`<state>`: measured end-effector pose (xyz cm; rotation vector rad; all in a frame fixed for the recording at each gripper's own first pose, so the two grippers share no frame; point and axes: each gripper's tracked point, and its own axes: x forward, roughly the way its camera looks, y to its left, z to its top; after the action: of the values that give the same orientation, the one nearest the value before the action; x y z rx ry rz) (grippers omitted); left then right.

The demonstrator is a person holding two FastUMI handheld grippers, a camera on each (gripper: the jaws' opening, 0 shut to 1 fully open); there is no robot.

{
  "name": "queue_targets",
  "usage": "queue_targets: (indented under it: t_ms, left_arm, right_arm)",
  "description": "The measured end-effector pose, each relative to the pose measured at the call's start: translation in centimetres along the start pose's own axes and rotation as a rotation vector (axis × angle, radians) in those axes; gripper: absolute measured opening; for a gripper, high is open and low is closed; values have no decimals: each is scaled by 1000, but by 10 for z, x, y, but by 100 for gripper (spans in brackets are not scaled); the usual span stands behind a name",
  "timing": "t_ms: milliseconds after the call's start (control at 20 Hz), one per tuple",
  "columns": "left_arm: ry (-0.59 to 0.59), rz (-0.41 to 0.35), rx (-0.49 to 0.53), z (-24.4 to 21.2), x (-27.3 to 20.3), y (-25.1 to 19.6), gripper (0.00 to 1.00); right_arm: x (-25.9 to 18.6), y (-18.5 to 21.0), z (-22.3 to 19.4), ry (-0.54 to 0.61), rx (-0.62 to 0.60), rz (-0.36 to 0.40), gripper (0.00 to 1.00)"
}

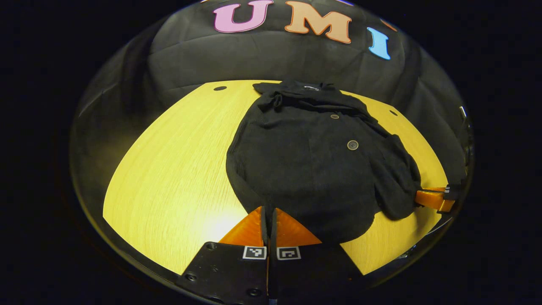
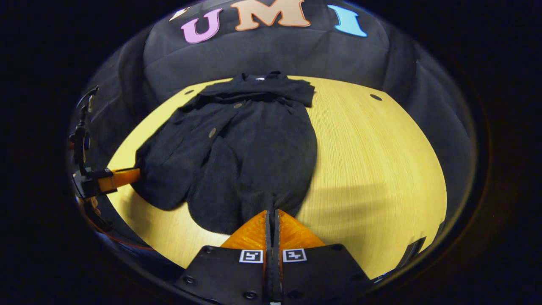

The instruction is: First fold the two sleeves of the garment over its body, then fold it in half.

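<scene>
I see one tabletop (image 1: pixel 169 169) and one dark garment (image 1: pixel 305 169) spread from its far edge to its near edge, two buttons showing. Its folds are hard to read — dark on dark. My left gripper (image 1: pixel 268 212) has its fingers drawn together at the hem; whether cloth sits between them is hidden. My right gripper (image 2: pixel 273 214) looks the same — pressed narrow at the hem's edge.

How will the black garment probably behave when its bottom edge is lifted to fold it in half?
The black garment looks soft and wrinkled, so it would probably hang limp and sag between both tongs. Its folded sleeve lies loose on top and could slip off. The wooden table looks smooth, so the cloth may slide when pulled.
</scene>
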<state>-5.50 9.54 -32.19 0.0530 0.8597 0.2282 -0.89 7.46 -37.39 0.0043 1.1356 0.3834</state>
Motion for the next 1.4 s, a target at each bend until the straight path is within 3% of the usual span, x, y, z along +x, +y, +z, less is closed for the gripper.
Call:
queue_targets:
  t_ms: [450, 850, 1200, 1400]
  left_arm:
    - [-246, -58, 22, 132, -29, -18, 0]
    - [-407, -83, 27, 229, -27, -18, 0]
    - [-525, -137, 53, 307, -28, -31, 0]
    - [-593, -129, 90, 347, -20, -31, 0]
  right_arm:
    - [-33, -13, 108, -221, -3, -18, 2]
    - [-49, -23, 190, -350, -58, -15, 2]
    - [-72, -34, 271, -484, -135, -64, 2]
    - [-76, -40, 312, -541, -151, -92, 2]
